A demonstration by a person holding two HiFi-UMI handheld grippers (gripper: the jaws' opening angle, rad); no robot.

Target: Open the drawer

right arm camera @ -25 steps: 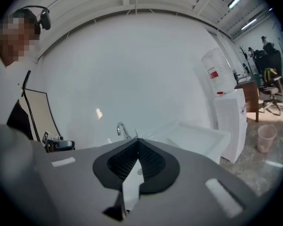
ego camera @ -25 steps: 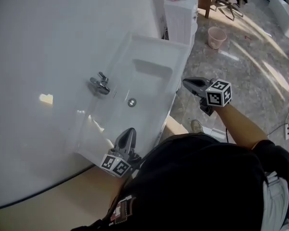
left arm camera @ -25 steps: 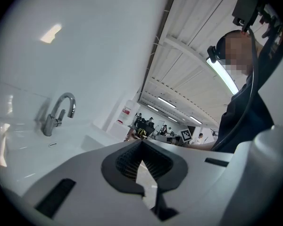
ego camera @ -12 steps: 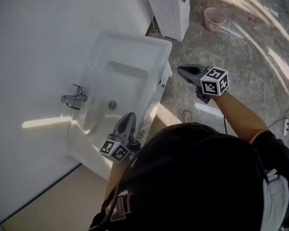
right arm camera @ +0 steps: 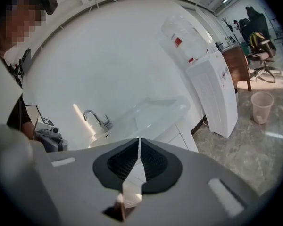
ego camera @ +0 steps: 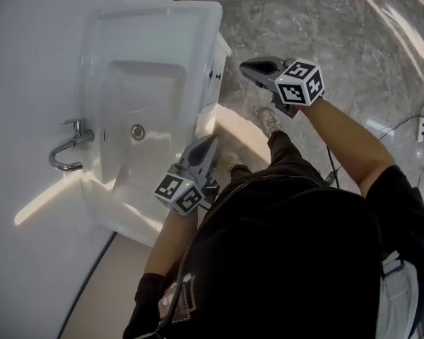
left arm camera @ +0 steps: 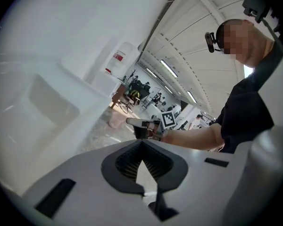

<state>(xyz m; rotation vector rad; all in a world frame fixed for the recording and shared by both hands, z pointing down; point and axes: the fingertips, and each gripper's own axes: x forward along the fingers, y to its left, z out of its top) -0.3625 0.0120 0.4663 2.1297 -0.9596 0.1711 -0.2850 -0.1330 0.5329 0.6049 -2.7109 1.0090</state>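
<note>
Hovering beside drawer [ego camera: 215, 61], right gripper [ego camera: 244, 66] fingers [ego camera: 260, 68] together.

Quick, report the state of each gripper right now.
The grey left gripper is shut, holding nothing.
The grey right gripper is shut, holding nothing.

Left forearm [ego camera: 167, 237] and right forearm [ego camera: 339, 136] reach forward and down; left hand-held gripper [ego camera: 209, 143] jaws together, empty; right hand-held gripper [ego camera: 247, 66] farther out, likewise closed, empty.
</note>
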